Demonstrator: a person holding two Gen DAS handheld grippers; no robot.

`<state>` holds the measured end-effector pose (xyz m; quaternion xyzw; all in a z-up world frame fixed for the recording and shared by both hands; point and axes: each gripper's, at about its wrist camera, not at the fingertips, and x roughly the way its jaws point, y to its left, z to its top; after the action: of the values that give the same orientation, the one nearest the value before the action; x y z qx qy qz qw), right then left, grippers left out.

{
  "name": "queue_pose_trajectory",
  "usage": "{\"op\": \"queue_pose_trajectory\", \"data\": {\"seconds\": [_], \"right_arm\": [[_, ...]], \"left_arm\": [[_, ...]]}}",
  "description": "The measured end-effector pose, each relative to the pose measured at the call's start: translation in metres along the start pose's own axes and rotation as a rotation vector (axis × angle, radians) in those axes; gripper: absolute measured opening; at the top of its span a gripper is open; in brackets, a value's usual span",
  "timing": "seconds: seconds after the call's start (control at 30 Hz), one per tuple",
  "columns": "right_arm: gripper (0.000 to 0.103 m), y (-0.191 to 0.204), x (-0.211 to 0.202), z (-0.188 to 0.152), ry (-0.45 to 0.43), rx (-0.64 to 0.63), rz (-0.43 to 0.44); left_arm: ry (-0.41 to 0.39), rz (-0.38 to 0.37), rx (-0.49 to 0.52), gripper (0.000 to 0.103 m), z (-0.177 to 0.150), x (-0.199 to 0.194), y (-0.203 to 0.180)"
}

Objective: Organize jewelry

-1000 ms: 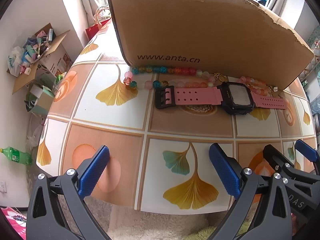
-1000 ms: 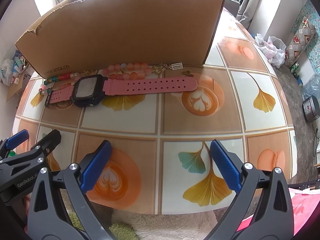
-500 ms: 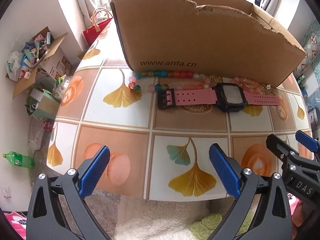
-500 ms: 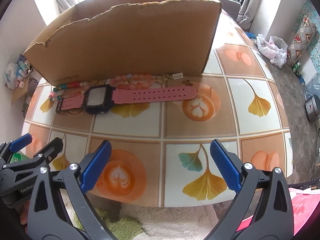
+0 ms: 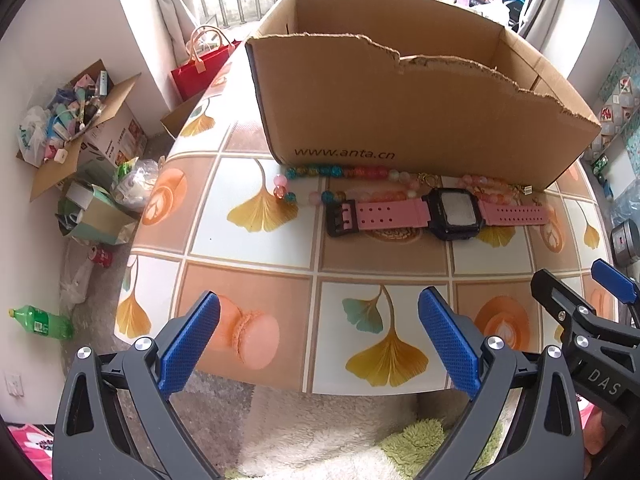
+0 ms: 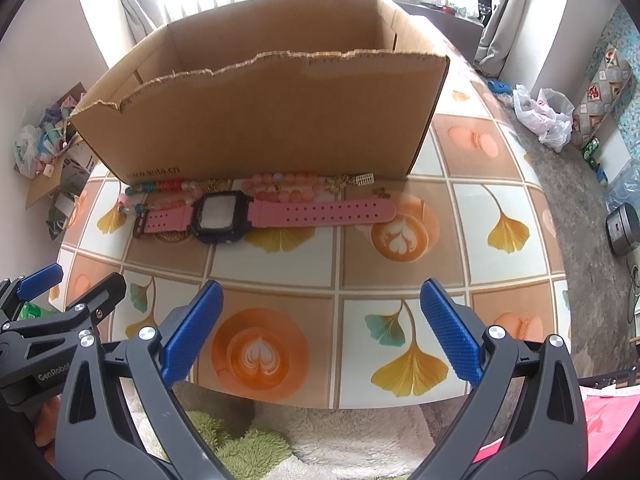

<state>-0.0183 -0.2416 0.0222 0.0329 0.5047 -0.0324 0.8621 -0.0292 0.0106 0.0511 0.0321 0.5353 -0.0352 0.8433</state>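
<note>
A pink-strapped watch [image 5: 440,216] [image 6: 256,216] with a black case lies flat on the patterned table, just in front of an open cardboard box [image 5: 400,112] [image 6: 260,116]. Between watch and box lie a multicoloured bead bracelet [image 5: 340,172] [image 6: 160,188] and a pink bead bracelet [image 5: 488,188] [image 6: 288,186] with gold charms. My left gripper [image 5: 320,336] hangs open over the table's near edge, well short of the jewelry. My right gripper [image 6: 320,332] is open too, beside it to the right, with nothing between its fingers.
The table [image 5: 248,280] [image 6: 500,208] has a tile-pattern cloth and ends just under both grippers. A rug lies below the edge. On the floor at left stand a box of clutter [image 5: 68,120], a red bag [image 5: 204,68] and a green bottle [image 5: 40,322]. A plastic bag [image 6: 540,116] lies at right.
Both grippers have pulled back and risen from the table, so the inside of the box's walls now shows. The jewelry has not moved and both grippers stay open.
</note>
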Motion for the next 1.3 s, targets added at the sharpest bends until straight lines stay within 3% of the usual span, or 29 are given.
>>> {"op": "queue_pose_trajectory", "data": {"seconds": [0.57,0.87,1.07,1.3], "right_arm": [[0.096,-0.011,0.001,0.003,-0.02,0.028,0.028],[0.096,-0.014,0.019,0.058,-0.066,0.037,0.089],[0.096,-0.015,0.044,0.084,-0.027,0.042,0.121],[0.096,-0.015,0.06,0.11,-0.065,0.044,0.138]], "left_arm": [[0.008,-0.008,-0.033,0.097,0.007,0.009,0.007],[-0.08,0.069,-0.043,0.097,0.064,0.027,0.024],[-0.077,0.072,-0.052,0.097,0.097,0.043,0.034],[-0.1,0.079,-0.045,0.097,0.124,0.061,0.038]]}}
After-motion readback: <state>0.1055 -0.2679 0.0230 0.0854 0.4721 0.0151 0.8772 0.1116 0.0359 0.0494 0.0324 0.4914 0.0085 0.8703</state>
